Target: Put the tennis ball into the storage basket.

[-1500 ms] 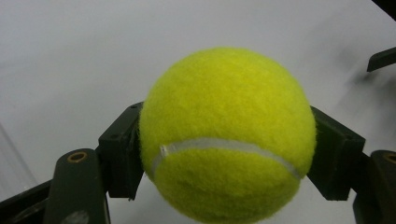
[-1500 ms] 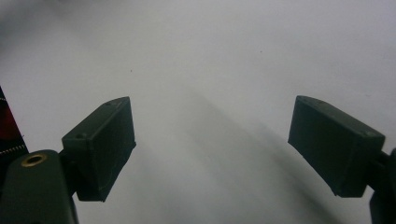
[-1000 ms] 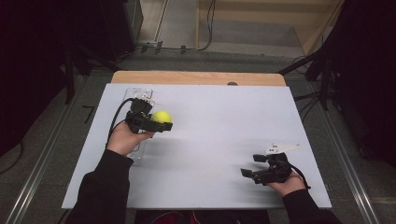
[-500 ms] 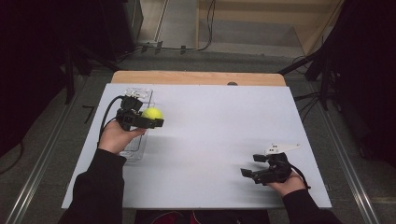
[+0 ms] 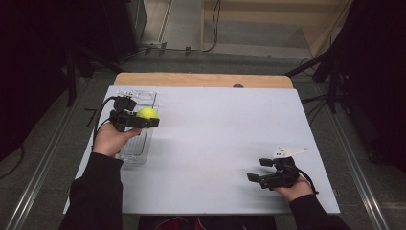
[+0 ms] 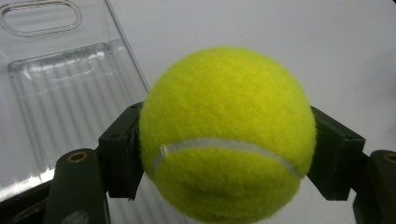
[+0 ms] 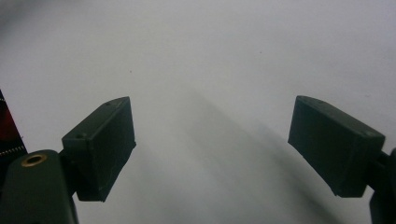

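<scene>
Tennis ball (image 5: 147,114) is clamped in the left gripper (image 5: 143,120) and has been carried leftward over the last second, now held above the clear tray (image 5: 143,98) at the tabletop's (image 5: 215,129) left edge. Drop-off into the tray is judged likely next. Right gripper (image 5: 261,178) is parked with jaws apart and empty, unmoved, near the right front corner.

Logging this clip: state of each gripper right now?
Left gripper: shut on the ball, above the clear tray.
Right gripper: open, holding nothing.

High cam overhead; tool cams close, table (image 5: 215,143) shared.
</scene>
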The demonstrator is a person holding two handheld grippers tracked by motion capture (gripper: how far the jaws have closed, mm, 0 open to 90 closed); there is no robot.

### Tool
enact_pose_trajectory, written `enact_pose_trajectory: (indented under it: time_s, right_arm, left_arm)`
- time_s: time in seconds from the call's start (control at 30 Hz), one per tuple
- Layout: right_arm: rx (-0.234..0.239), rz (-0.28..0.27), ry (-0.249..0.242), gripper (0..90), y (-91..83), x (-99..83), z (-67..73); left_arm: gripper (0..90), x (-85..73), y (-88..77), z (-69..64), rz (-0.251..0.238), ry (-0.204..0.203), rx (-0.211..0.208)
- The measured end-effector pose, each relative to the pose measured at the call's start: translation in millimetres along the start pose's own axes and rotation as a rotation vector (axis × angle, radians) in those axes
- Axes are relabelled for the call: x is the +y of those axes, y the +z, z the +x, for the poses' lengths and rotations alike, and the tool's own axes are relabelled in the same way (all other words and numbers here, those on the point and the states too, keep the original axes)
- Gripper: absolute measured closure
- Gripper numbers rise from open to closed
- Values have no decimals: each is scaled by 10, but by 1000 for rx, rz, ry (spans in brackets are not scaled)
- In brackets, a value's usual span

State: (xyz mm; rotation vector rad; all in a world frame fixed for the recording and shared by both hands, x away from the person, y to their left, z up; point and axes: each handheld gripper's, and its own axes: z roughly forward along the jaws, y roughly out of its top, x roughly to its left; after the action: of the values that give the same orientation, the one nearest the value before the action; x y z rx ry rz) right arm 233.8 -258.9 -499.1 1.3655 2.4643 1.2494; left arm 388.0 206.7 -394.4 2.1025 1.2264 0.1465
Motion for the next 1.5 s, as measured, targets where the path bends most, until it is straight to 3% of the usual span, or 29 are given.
enact_pose_trajectory:
  time_s: [0.67, 1.0, 1.5]
  right_arm:
    - [-2, 0, -3, 128, -5, -2, -7]
    - [-2, -1, -2, 128, -3, -2, -2]
    - [-2, 0, -4, 128, -6, -2, -4]
  left_arm:
    - [261, -61, -41, 275, -15, -87, 109]
    - [260, -98, 35, 360, -18, -110, 131]
    - [257, -163, 197, 444, 19, -138, 149]
